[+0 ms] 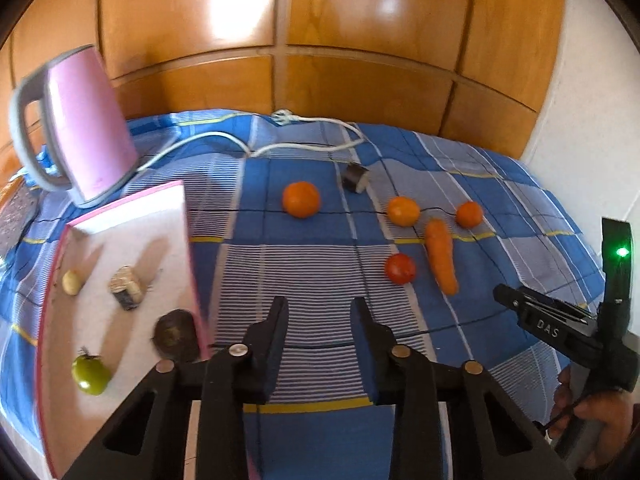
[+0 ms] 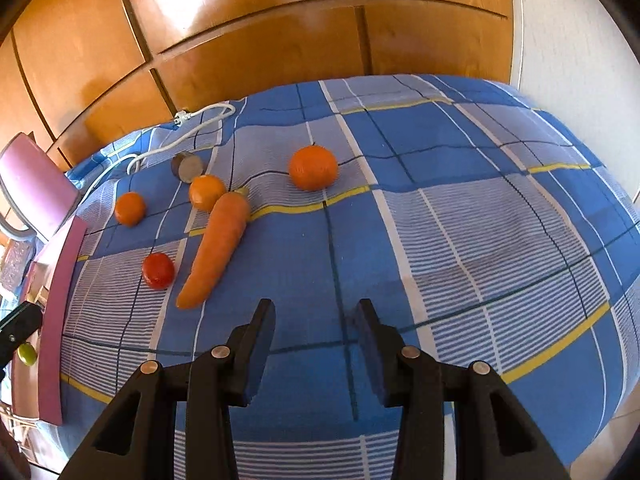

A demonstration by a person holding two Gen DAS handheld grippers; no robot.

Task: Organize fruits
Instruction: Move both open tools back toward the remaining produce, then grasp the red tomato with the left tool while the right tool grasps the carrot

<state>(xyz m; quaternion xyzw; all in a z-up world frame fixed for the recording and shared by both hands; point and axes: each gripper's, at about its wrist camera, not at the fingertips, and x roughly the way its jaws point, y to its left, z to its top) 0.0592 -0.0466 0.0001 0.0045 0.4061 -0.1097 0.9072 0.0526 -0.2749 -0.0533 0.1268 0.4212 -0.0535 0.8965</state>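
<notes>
A white tray with a pink rim (image 1: 132, 236) lies at the left and holds a green tomato (image 1: 91, 374), a dark round vegetable (image 1: 176, 338), a cut dark-skinned piece (image 1: 127, 286) and a small pale one (image 1: 71, 282). On the blue checked cloth lie three oranges (image 1: 301, 199) (image 1: 403, 211) (image 1: 469, 214), a carrot (image 1: 440, 256), a red tomato (image 1: 400, 268) and another cut piece (image 1: 355, 177). My left gripper (image 1: 320, 316) is open and empty beside the tray's right edge. My right gripper (image 2: 316, 320) is open and empty, just right of the carrot (image 2: 216, 248) tip and the red tomato (image 2: 159, 271).
A pink kettle (image 1: 86, 124) stands behind the tray, its white cord (image 1: 304, 146) trailing across the back of the cloth. Wooden cabinet doors (image 1: 280, 20) close off the far side. A white wall (image 2: 580, 60) is at the right. A hand (image 1: 600, 420) holds the right gripper.
</notes>
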